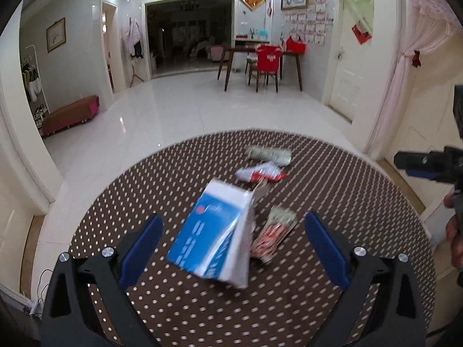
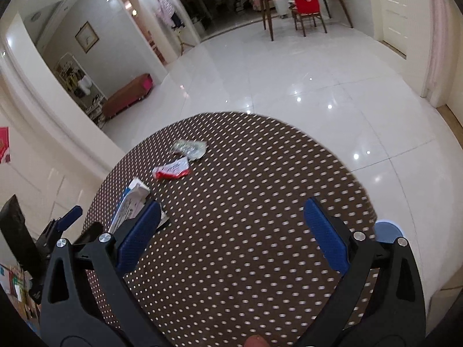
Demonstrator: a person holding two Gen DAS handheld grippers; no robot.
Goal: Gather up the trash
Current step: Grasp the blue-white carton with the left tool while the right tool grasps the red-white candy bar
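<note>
On the round table [image 1: 162, 179] with its brown dotted cloth lies the trash. A blue and white carton [image 1: 214, 231] stands tilted between my left gripper's [image 1: 231, 221] wide-open fingers, touching neither pad. A red and white wrapper [image 1: 273, 235] lies just right of the carton. Farther off are a second red and white wrapper [image 1: 260, 173] and a silvery green packet [image 1: 269, 154]. My right gripper [image 2: 231, 205] hangs open over bare cloth [image 2: 260, 173]. From there the carton [image 2: 130, 202] is at its left finger, with the red wrapper [image 2: 170, 171] and silvery packet [image 2: 189, 147] beyond.
A rounded blue object [image 2: 387, 228] peeks from behind the table's right edge. Glossy white floor surrounds the table. A wooden dining table with a red-covered chair [image 1: 267, 63] stands at the far wall, and a low brown bench [image 1: 69, 114] sits far left.
</note>
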